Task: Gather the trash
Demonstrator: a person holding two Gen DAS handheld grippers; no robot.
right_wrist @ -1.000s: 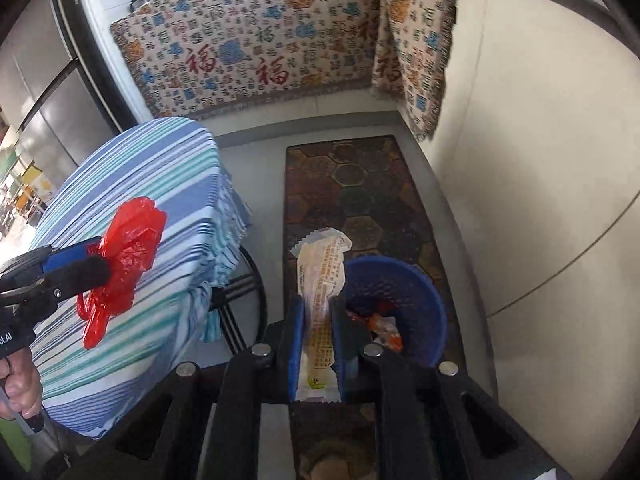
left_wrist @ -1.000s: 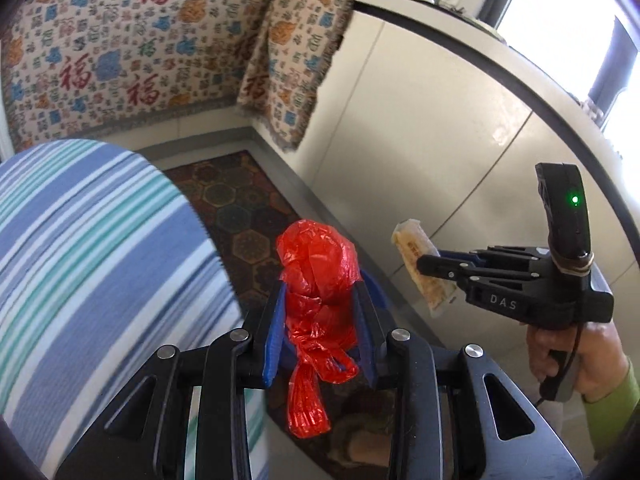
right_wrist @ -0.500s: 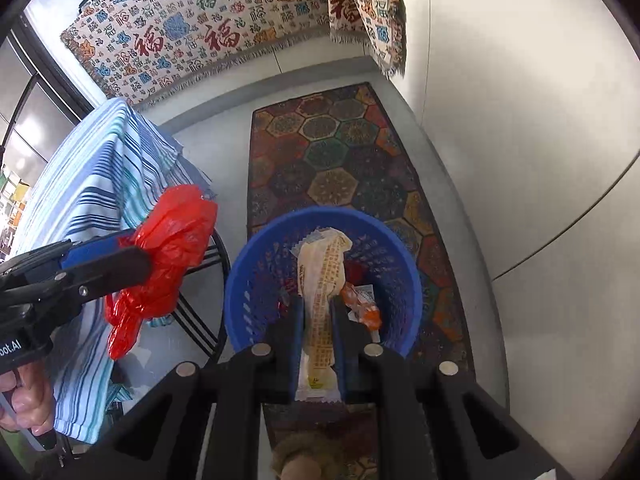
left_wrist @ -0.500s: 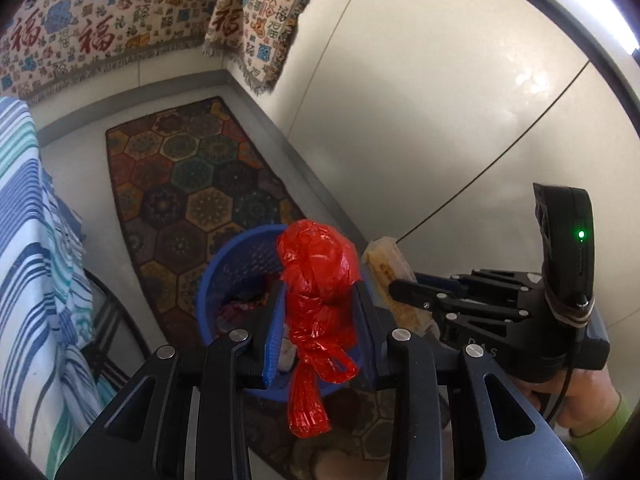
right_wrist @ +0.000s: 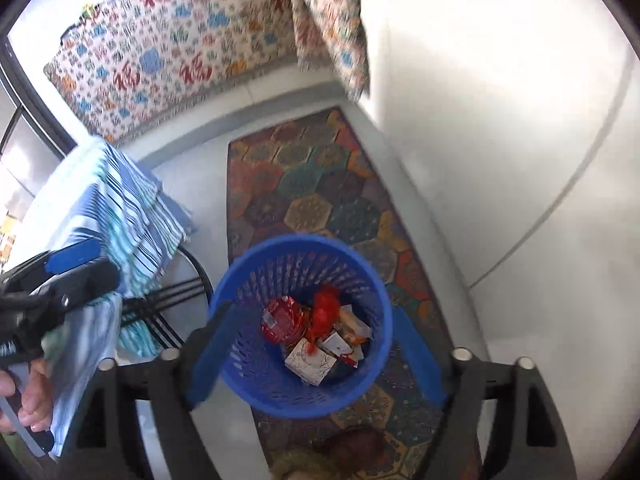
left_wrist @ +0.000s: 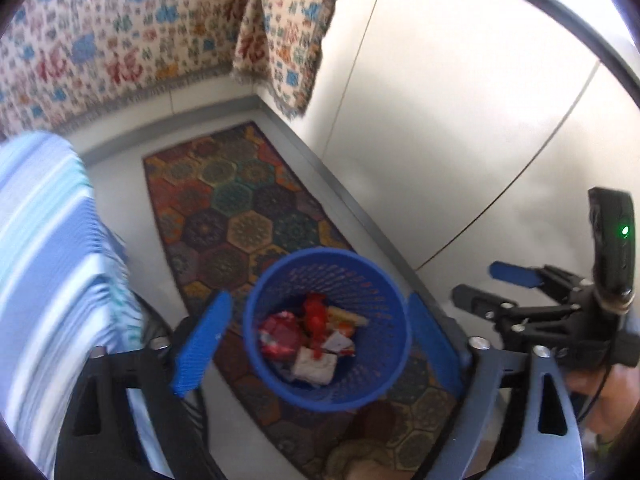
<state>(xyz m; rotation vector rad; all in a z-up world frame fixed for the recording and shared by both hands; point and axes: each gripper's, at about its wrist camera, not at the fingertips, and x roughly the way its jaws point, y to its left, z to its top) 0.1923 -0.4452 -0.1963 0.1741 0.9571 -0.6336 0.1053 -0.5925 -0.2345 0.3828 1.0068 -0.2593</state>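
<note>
A blue mesh waste basket (left_wrist: 280, 280) stands on the patterned rug and also shows in the right wrist view (right_wrist: 260, 280). Inside lie the red plastic bag (left_wrist: 314, 314) (right_wrist: 324, 312), a red wrapper (left_wrist: 280, 330) (right_wrist: 282, 318), a white carton (left_wrist: 314, 364) (right_wrist: 310, 360) and the cream snack wrapper (right_wrist: 352, 326). My left gripper (left_wrist: 320, 340) is open and empty above the basket, its blue fingers either side of it. My right gripper (right_wrist: 316, 352) is open and empty above the basket too. It shows from the side in the left wrist view (left_wrist: 492, 284).
A table with a blue striped cloth (left_wrist: 44, 260) (right_wrist: 116, 208) stands left of the basket, with black metal legs (right_wrist: 176, 296). A hexagon-patterned rug (left_wrist: 236, 208) runs along white cabinet fronts (left_wrist: 460, 120). A patterned cloth (left_wrist: 120, 40) hangs at the back.
Both grippers have opened over the basket. The red bag and the snack wrapper have dropped from them into the basket.
</note>
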